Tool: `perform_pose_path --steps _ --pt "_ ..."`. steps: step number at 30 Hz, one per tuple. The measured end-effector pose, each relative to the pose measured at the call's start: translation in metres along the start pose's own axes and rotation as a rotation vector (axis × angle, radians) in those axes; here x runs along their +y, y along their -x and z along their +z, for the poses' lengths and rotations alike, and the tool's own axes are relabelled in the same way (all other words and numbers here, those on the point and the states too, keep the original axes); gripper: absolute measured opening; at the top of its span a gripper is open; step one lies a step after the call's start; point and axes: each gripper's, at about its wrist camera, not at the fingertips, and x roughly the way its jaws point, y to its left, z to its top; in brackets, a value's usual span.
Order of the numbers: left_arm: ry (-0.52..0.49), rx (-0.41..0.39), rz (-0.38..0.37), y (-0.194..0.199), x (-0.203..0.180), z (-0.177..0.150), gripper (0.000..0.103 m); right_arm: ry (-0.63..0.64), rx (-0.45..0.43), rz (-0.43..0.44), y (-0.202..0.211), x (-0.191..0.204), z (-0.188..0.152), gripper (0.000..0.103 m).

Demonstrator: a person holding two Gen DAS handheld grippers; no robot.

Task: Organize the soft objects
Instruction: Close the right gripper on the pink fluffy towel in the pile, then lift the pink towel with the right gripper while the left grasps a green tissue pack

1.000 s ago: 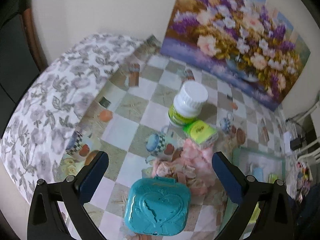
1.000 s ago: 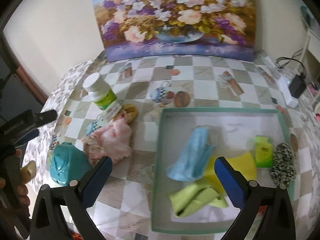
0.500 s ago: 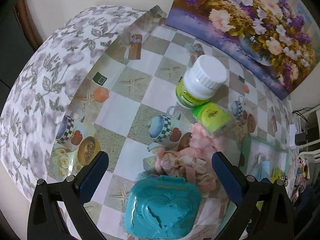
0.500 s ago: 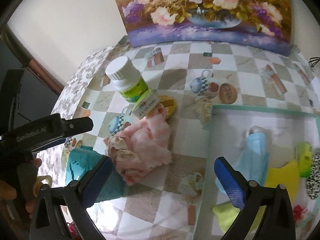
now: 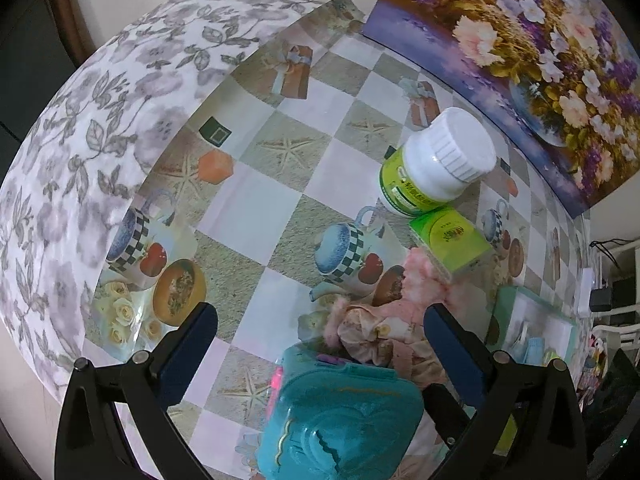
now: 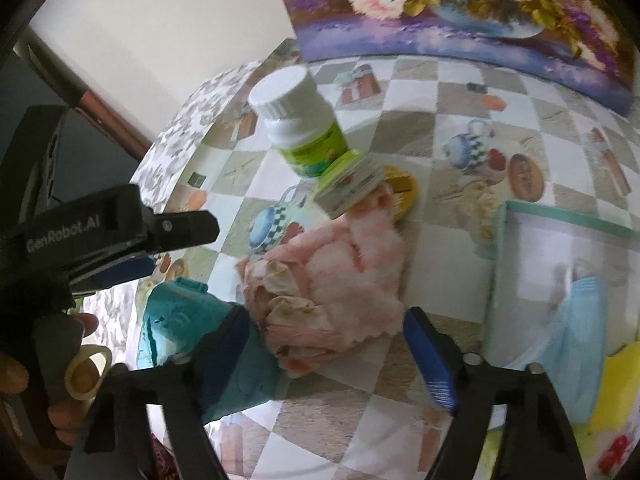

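A pink fluffy cloth (image 6: 332, 280) lies crumpled on the checked table, next to a teal heart-embossed box (image 6: 180, 320). My right gripper (image 6: 324, 340) points down over the cloth. Its jaws are closing with the cloth's near part between them, and the pads do not visibly press on it. My left gripper (image 5: 320, 320) stands open above the teal box (image 5: 340, 416), with the pink cloth (image 5: 384, 328) just beyond. One of its fingers (image 6: 188, 224) shows in the right wrist view, held by a hand.
A white bottle (image 6: 300, 120) with a green label and a green tissue pack (image 6: 348, 188) stand just behind the cloth. At right, a green-rimmed tray (image 6: 560, 216) holds a blue face mask (image 6: 576, 332) and a yellow cloth (image 6: 620, 380). A flower painting (image 5: 540, 40) leans on the wall.
My right gripper has swung left from over the tray to the pink cloth, sunk lower, and its jaws have narrowed. The left gripper has dropped closer to the teal box.
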Motion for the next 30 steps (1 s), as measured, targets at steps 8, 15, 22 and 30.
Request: perform_pose_path --steps 8,15,22,30 --pt "0.002 0.007 -0.002 -0.002 -0.001 0.0 0.103 -0.008 0.031 0.054 -0.013 0.001 -0.001 0.048" --pt "0.007 0.008 -0.005 -0.002 0.0 0.0 0.103 -0.006 0.044 0.083 -0.02 0.003 -0.003 0.029" --pt "0.002 0.005 -0.006 -0.001 -0.002 0.0 0.103 0.014 0.041 0.083 -0.02 0.005 -0.005 0.013" --pt "-0.001 -0.005 -0.012 0.004 -0.005 0.001 0.103 0.016 0.018 0.102 -0.006 0.005 -0.002 0.011"
